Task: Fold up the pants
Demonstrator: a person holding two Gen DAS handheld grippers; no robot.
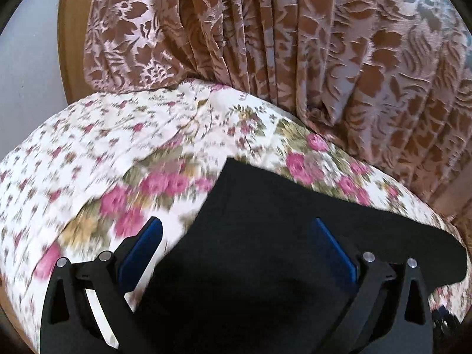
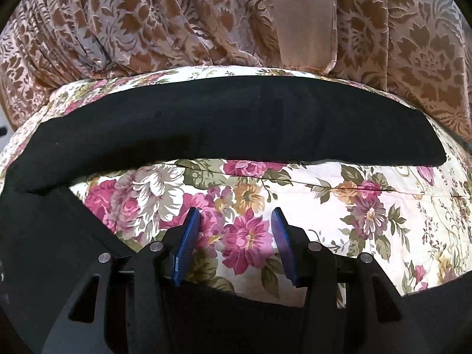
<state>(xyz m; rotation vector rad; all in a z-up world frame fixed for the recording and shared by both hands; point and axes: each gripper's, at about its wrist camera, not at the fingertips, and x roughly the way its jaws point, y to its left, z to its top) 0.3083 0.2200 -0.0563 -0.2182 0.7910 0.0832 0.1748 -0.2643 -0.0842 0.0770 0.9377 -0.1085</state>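
Black pants [image 1: 265, 200] lie flat on a flowered bedspread [image 1: 103, 147]. In the left wrist view my left gripper [image 1: 236, 221] hovers over them with its blue pads [image 1: 144, 250] spread wide; the cloth lies below and no pad presses on it. In the right wrist view one black pant leg [image 2: 206, 129] stretches across the bed from left to right, and more black cloth [image 2: 44, 250] runs down the left side and under the gripper. My right gripper [image 2: 235, 211] stands partly open over the bare bedspread [image 2: 354, 206], nothing between its pads.
A brown and pink patterned curtain [image 1: 324, 44] hangs behind the bed's far edge, also seen as the curtain [image 2: 147, 23] in the right wrist view. A wooden panel [image 1: 70, 29] and a pale wall [image 1: 23, 59] stand at the far left.
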